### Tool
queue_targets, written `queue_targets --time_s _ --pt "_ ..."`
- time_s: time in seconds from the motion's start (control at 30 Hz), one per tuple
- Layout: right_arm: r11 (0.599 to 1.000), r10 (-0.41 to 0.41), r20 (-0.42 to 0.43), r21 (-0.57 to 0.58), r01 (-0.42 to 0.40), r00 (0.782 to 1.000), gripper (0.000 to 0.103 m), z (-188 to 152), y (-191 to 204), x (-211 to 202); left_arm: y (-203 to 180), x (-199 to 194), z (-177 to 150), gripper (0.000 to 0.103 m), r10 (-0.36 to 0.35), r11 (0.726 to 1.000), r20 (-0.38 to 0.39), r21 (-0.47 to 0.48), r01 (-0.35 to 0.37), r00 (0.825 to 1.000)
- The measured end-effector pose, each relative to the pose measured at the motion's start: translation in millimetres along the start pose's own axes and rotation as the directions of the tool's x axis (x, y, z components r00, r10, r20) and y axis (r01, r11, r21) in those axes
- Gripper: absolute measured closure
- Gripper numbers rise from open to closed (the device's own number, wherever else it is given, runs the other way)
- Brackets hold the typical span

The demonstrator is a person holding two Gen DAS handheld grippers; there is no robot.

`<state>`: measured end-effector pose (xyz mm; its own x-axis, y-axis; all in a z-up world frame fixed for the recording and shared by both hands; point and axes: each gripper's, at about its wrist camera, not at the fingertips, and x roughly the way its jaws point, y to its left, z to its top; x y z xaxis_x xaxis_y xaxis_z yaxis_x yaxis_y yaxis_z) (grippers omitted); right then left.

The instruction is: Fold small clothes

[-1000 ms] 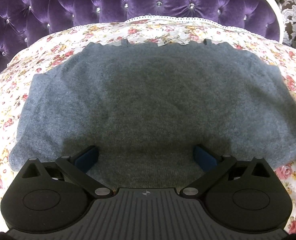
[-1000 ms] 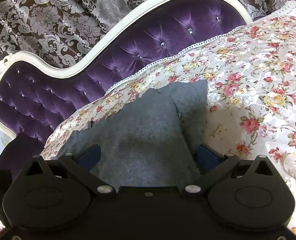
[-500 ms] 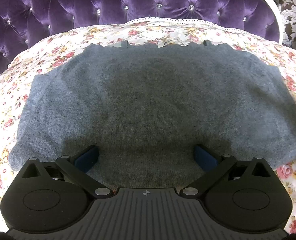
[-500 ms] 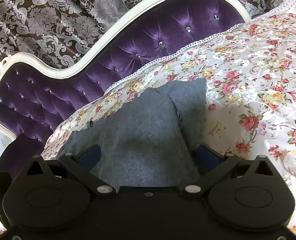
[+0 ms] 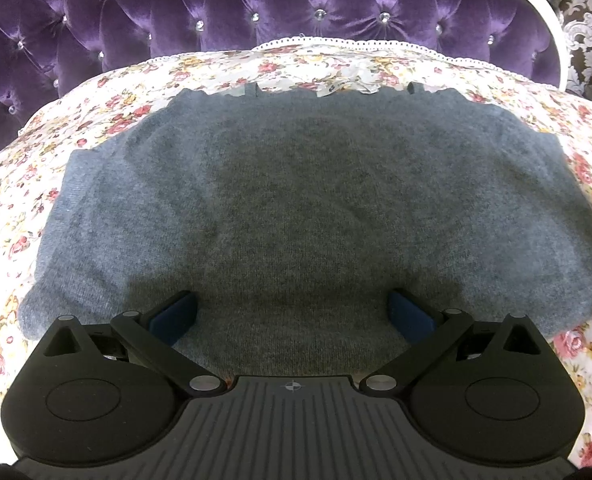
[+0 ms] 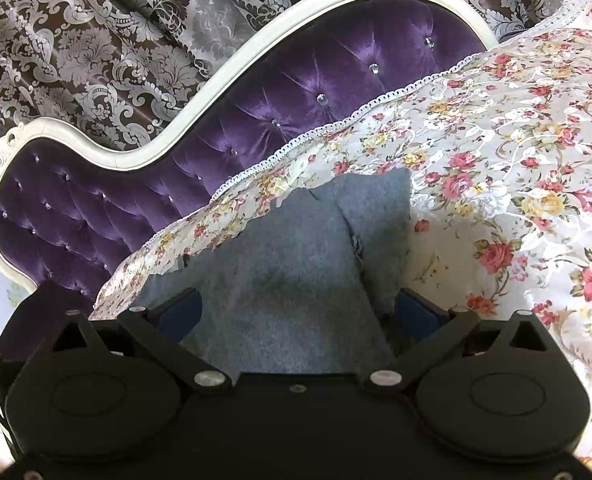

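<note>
Left wrist: grey sweater [image 5: 296, 200] covers floral bedspread [image 5: 107, 108], purple headboard [image 5: 296, 4] behind.

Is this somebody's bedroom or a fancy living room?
I can't be sure, but it's a home: a purple tufted backrest like a sofa's or headboard's, a flowery cover, patterned curtains and a grey sweater for folding.

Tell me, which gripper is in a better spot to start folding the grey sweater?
Probably the left. The left gripper is open and centred over the near edge of the grey sweater, with the whole garment spread flat ahead. The right gripper, also open, sits at one end near a sleeve.
</note>
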<state>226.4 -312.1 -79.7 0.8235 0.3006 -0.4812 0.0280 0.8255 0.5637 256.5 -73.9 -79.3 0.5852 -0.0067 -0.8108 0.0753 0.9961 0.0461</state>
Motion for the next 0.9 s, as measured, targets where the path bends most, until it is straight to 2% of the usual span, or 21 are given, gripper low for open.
queue_targets --time_s 0.23,0.4,0.57,0.63,0.77,0.9 --pt "1.000 0.015 0.013 0.022 -0.015 1.000 0.000 7 -3 -3 4 -3 -5 0.000 -0.023 1.000 0.044 -0.003 0.023 0.999" --pt "1.000 -0.005 0.035 0.030 0.004 0.999 0.000 12 -9 -7 15 -9 4 0.002 -0.087 0.996 0.036 0.003 0.087 0.996" --pt "0.997 0.005 0.059 0.077 -0.009 0.998 0.000 19 -16 -13 27 -32 31 0.003 -0.102 0.993 0.143 -0.046 0.109 0.984" --pt "0.995 0.013 0.077 0.094 -0.020 0.997 0.000 23 -19 -17 27 -34 45 0.003 -0.108 0.992 0.161 -0.043 0.116 0.981" --pt "0.992 0.014 0.099 0.124 -0.027 0.995 0.000 28 -25 -21 14 -24 69 0.003 -0.031 0.999 0.186 -0.011 0.034 0.982" --pt "0.989 0.018 0.100 0.141 -0.032 0.995 0.000 30 -29 -23 5 2 79 0.003 0.031 1.000 0.149 0.001 -0.031 0.988"
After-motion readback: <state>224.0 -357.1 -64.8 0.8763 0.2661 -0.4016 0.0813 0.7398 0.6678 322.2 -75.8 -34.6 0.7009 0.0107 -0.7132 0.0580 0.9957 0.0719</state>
